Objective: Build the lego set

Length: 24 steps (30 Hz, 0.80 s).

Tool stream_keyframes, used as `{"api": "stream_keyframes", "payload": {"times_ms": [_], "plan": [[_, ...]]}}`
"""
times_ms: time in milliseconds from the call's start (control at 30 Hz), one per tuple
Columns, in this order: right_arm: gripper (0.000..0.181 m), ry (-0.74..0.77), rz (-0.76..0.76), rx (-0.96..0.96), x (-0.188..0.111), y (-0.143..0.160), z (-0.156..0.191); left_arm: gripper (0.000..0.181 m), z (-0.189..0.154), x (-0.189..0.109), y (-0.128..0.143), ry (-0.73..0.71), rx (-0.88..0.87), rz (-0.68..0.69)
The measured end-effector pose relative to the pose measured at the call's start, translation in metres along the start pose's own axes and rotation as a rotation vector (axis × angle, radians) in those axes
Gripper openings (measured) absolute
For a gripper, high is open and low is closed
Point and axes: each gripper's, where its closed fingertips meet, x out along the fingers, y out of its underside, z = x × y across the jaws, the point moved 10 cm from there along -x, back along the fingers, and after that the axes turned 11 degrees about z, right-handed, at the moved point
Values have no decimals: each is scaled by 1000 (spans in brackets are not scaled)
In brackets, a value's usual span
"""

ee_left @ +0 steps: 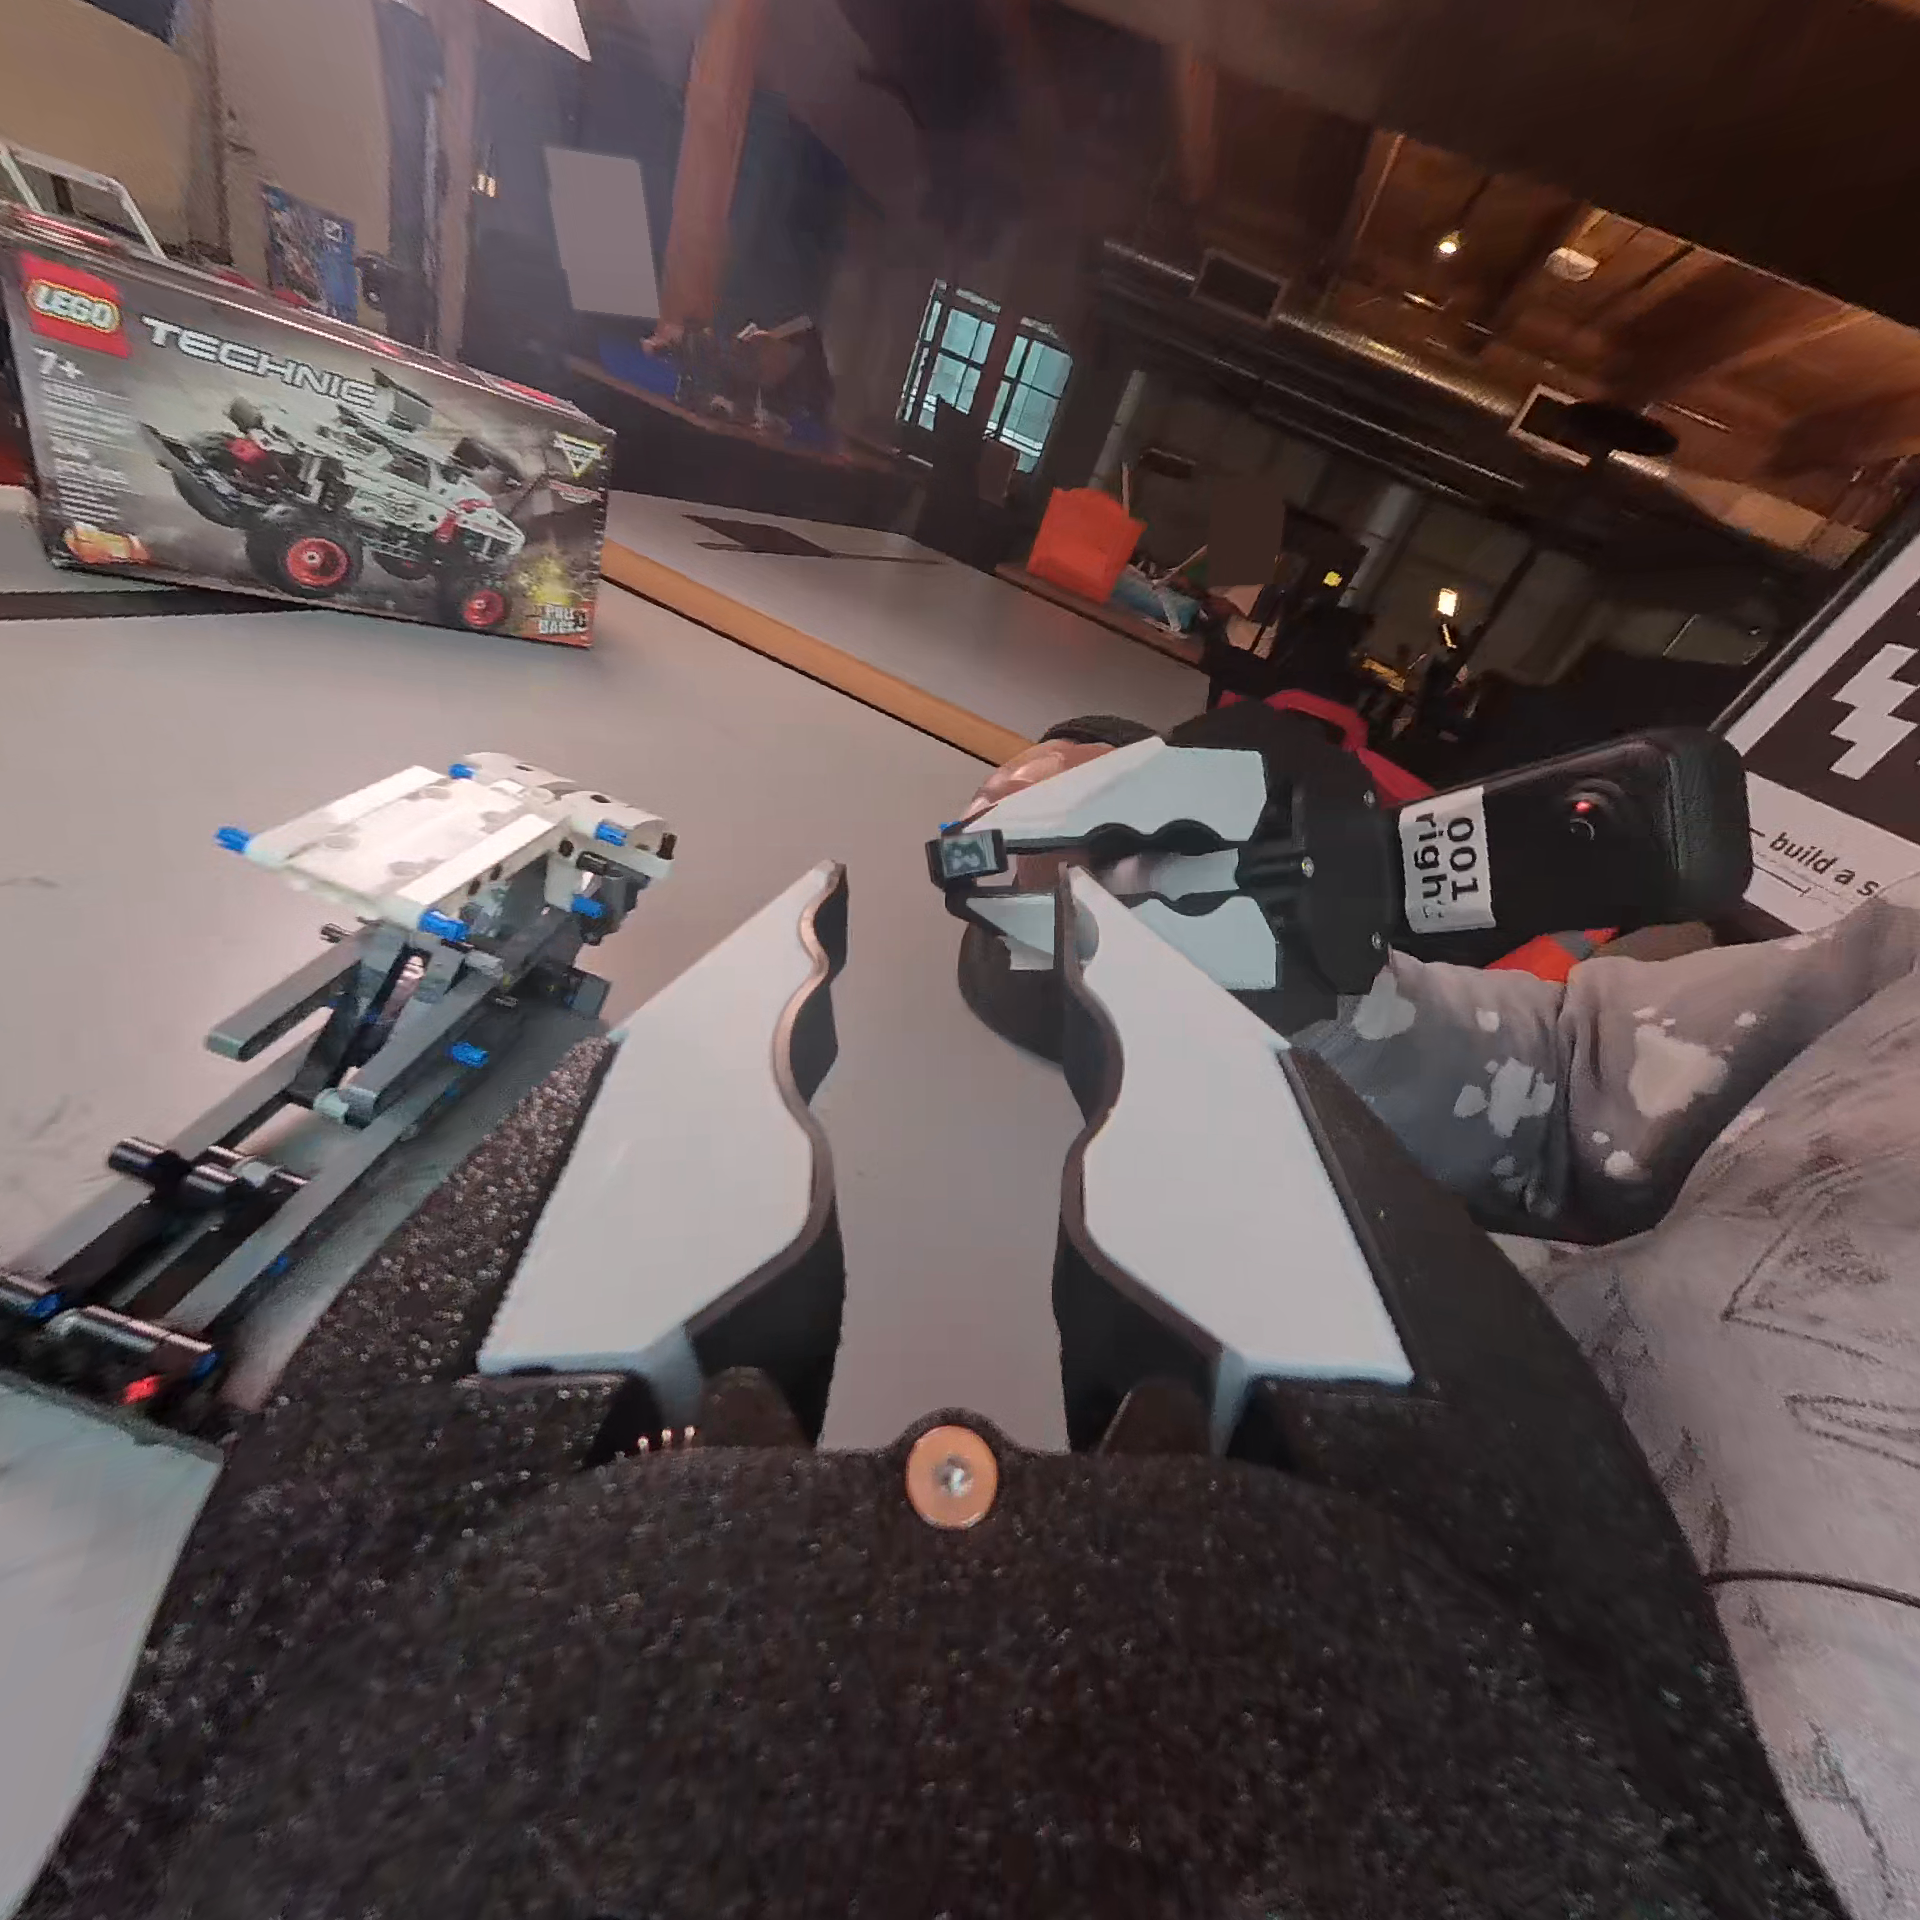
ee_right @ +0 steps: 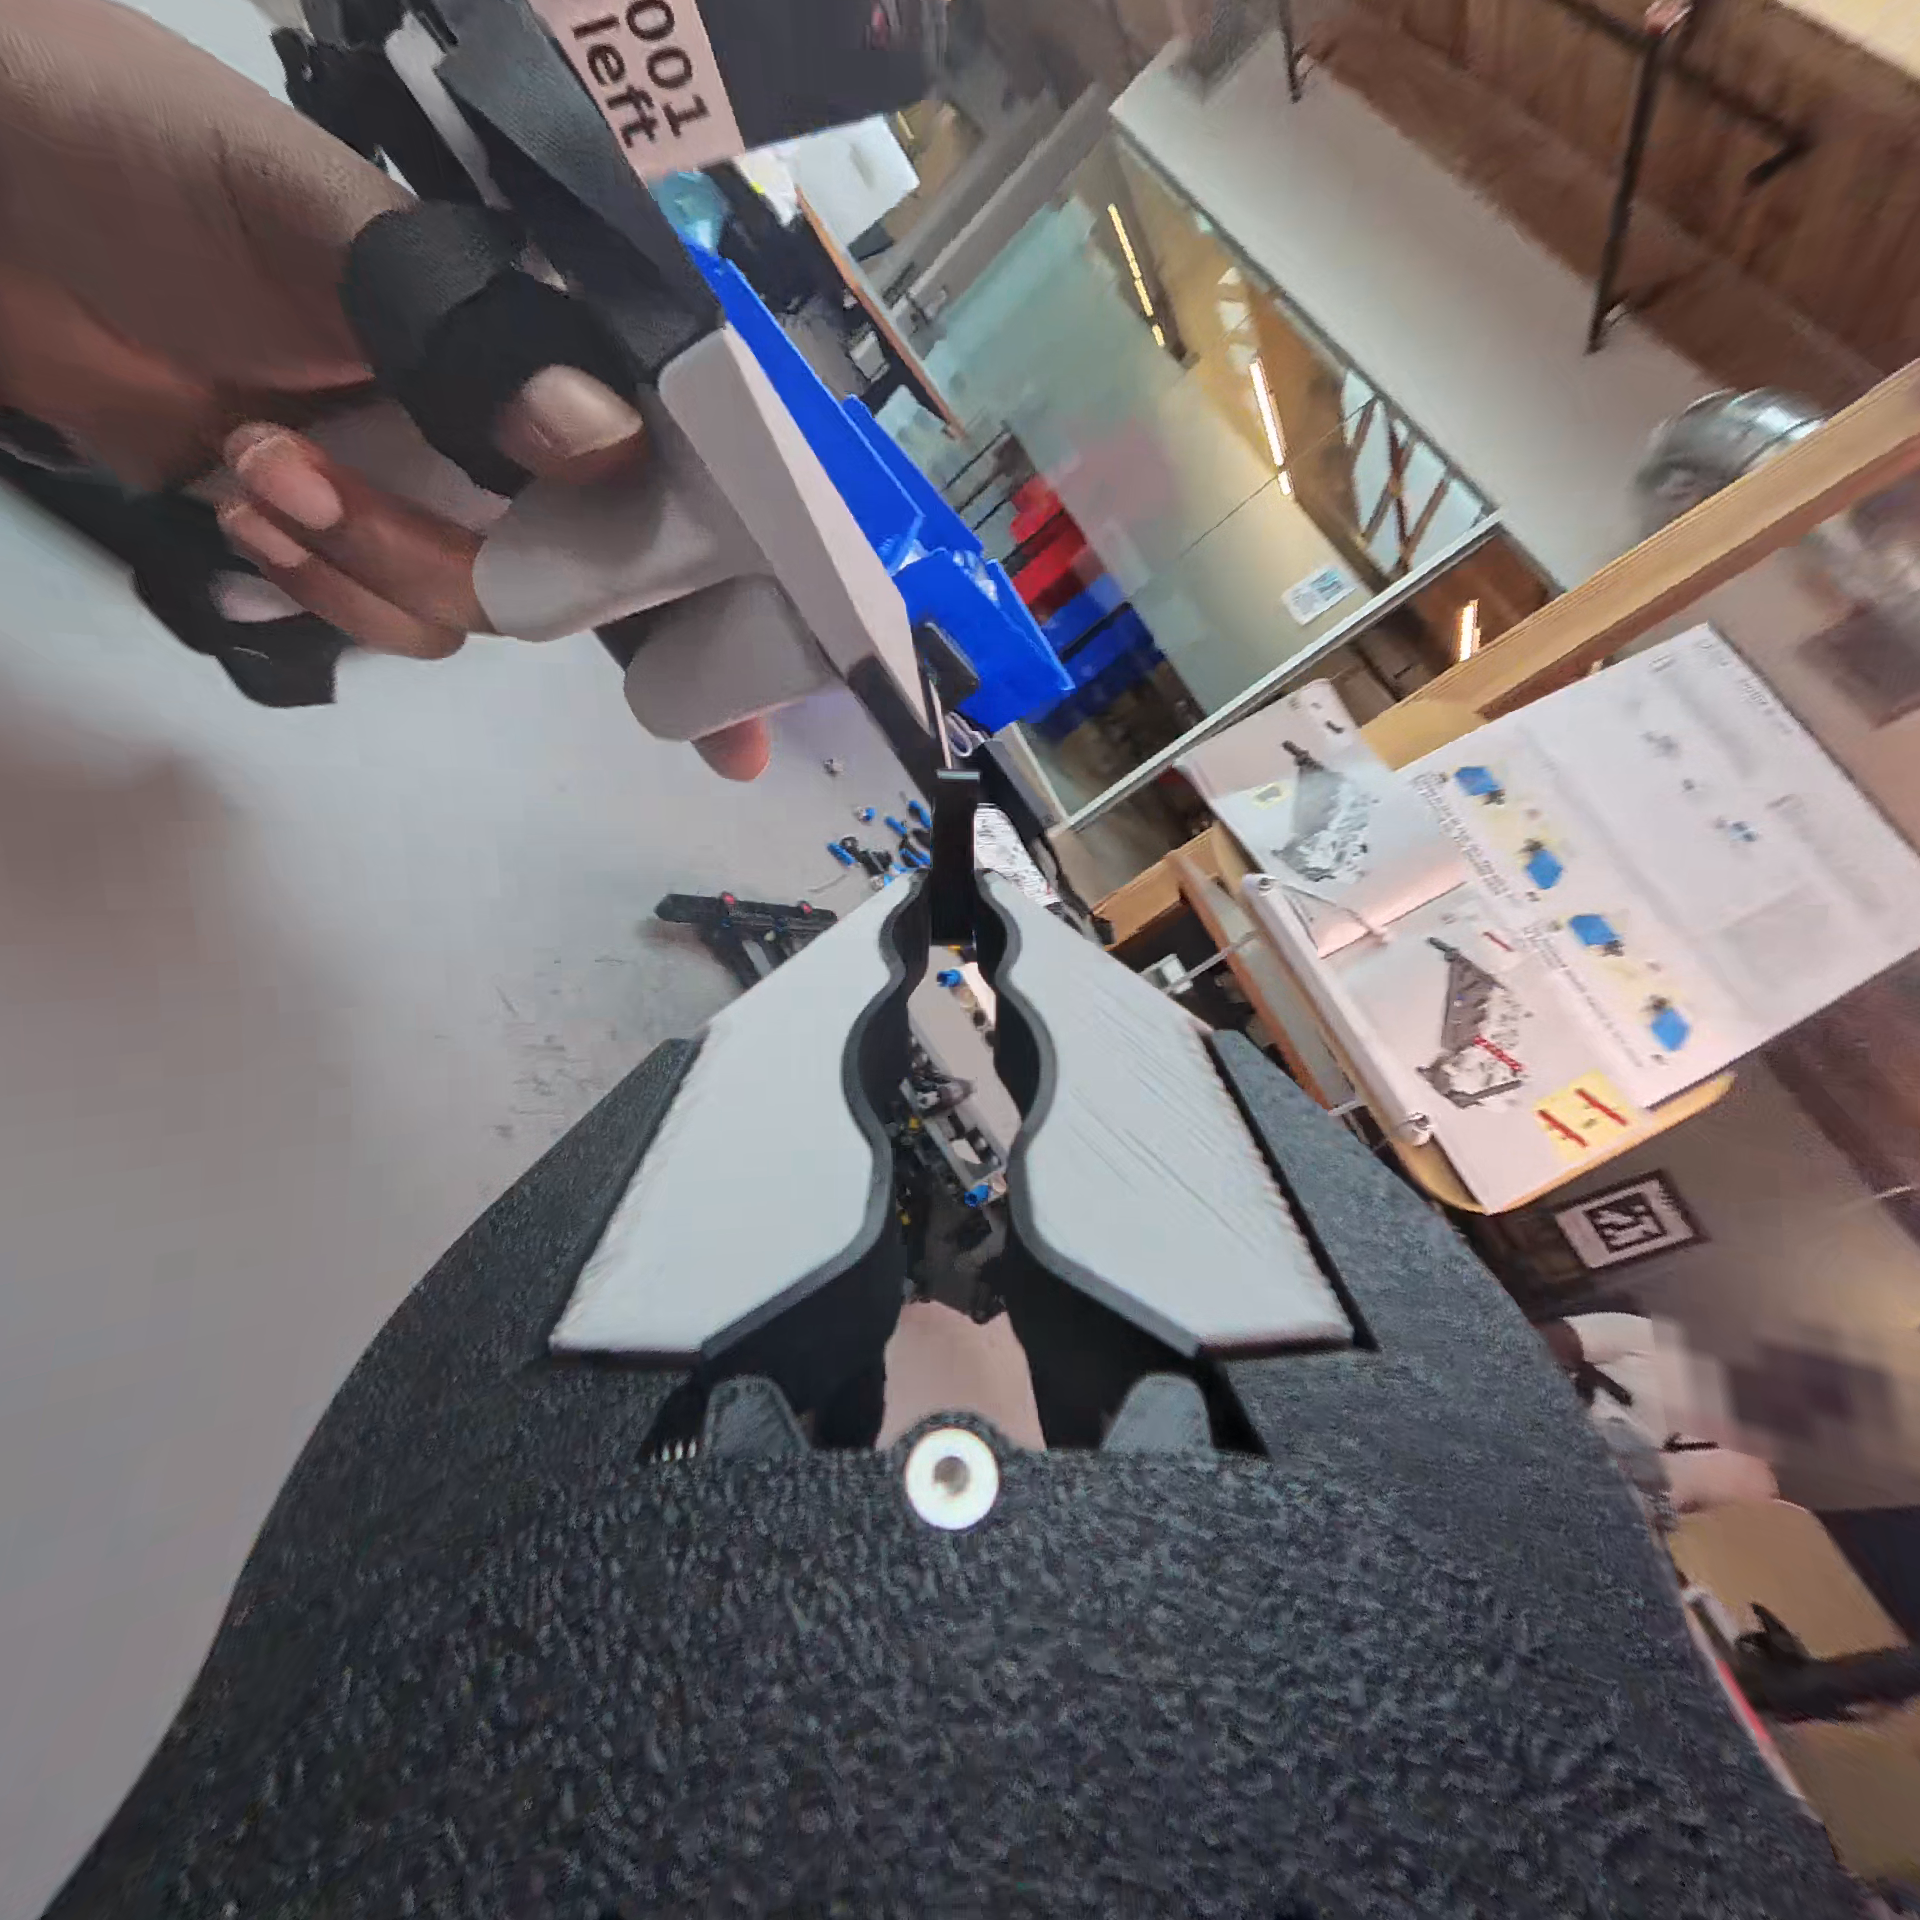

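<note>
The part-built Lego truck (ee_left: 436,935), white panels over a grey and black frame with blue pins, lies on the grey table (ee_left: 727,727) left of my left gripper (ee_left: 951,883). That gripper is open and empty, a little above the table. My right gripper (ee_left: 977,871) comes in from the right, just beyond the left fingertips, shut on a small black Lego piece (ee_left: 966,856). In the right wrist view my right gripper (ee_right: 951,894) pinches that black piece (ee_right: 954,862) upright at its tips. One of the left gripper's fingers (ee_right: 810,520) crosses above it, held by a hand (ee_right: 208,312).
The Lego set's box (ee_left: 312,468) stands at the far left of the table. Loose blue and black pieces (ee_right: 883,842) and a black sub-assembly (ee_right: 748,914) lie on the table. A blue bin (ee_right: 966,603) and an open instruction booklet (ee_right: 1558,883) are beyond. A grey speckled sleeve (ee_left: 1558,1091) is at right. My two grippers' fingertips are within a few centimetres of each other.
</note>
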Motion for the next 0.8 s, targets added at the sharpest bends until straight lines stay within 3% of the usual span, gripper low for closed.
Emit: {"api": "stream_keyframes", "payload": {"times_ms": [233, 500, 633, 800], "plan": [[7, 228, 38, -214, -12, 3, 12, 25, -9, 21, 4, 56, -15, -1], [7, 288, 47, -308, -12, 12, 21, 16, -5, 28, 5, 22, -18, 6], [9, 93, -12, -68, -16, 14, 14, 16, -2, 23, 3, 11, 102, 75], [19, -309, -115, 385, -24, 16, -18, 16, -8, 8, -15, 75, 320, 170]]}}
